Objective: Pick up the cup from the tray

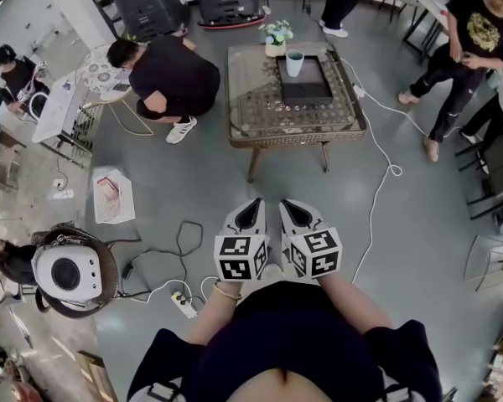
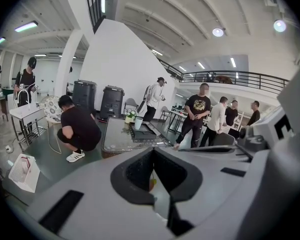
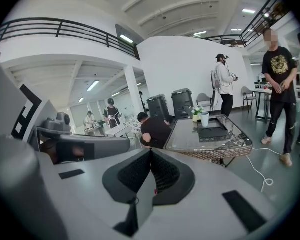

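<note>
Cup loc: cup (image 1: 294, 62) is standing at far end of dark tray (image 1: 312, 89). Tray is lying on the wicker-and-glass table (image 1: 243, 120), w/ a flower pot (image 1: 276, 37) sitting just beside the cup.
L grip: left gripper (image 1: 253, 209) is holding its jaws pressed together, nothing btwn them, well short of the table.
R grip: right gripper (image 1: 291, 209) is likewise closed tight & empty, riding just beside the L one.
Stage: approach, I reckon; neither gripper is anywhere near the cup.
Risk 1: jaws arriving closed would be shoving the cup over instead of straddling it, so they need spreading first.
Risk 2: reach is going across the whole table, so the gripper body could be catching the tray rim or bumping the pot.
Risk 3: white cable (image 1: 375, 193) is trailing over the floor right of the table, a snag/trip hazard when stepping in.
Risk 4: crouching person (image 1: 169, 78) is blocking the approach from the left.
Cup axis: long axis is running vertical; cup is standing upright, mouth facing up, narrowing toward the base. Handle: can't tell.
</note>
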`<move>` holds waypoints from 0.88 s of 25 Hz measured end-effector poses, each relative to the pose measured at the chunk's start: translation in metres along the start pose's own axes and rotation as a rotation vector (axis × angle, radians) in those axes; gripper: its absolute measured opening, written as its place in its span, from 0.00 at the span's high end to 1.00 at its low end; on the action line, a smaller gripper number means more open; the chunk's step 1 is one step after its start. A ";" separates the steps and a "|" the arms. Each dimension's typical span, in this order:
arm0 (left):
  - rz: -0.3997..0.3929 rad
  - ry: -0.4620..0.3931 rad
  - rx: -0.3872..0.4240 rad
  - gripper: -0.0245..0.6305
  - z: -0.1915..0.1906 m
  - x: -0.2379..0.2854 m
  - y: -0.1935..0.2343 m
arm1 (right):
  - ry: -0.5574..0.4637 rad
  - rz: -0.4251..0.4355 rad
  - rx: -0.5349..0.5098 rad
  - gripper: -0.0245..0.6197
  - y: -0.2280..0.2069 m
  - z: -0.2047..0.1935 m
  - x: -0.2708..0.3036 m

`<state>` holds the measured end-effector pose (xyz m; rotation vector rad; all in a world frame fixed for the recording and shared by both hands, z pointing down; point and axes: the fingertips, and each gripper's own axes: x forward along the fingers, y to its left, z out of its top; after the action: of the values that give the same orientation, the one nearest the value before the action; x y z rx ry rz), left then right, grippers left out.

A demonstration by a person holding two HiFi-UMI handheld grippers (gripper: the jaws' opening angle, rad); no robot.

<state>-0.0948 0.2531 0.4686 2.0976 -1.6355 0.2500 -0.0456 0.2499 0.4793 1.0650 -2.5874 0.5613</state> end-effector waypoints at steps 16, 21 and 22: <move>-0.001 0.012 -0.022 0.95 0.024 0.078 0.018 | 0.010 0.022 -0.007 0.95 -0.055 0.029 0.061; 0.009 0.013 -0.028 0.95 0.046 0.129 0.024 | 0.017 0.040 -0.019 0.95 -0.094 0.054 0.095; 0.012 0.012 -0.033 0.95 0.052 0.140 0.026 | 0.019 0.043 -0.021 0.95 -0.102 0.059 0.102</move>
<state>-0.0883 0.1033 0.4881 2.0577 -1.6348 0.2377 -0.0486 0.0945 0.4930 0.9954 -2.5995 0.5509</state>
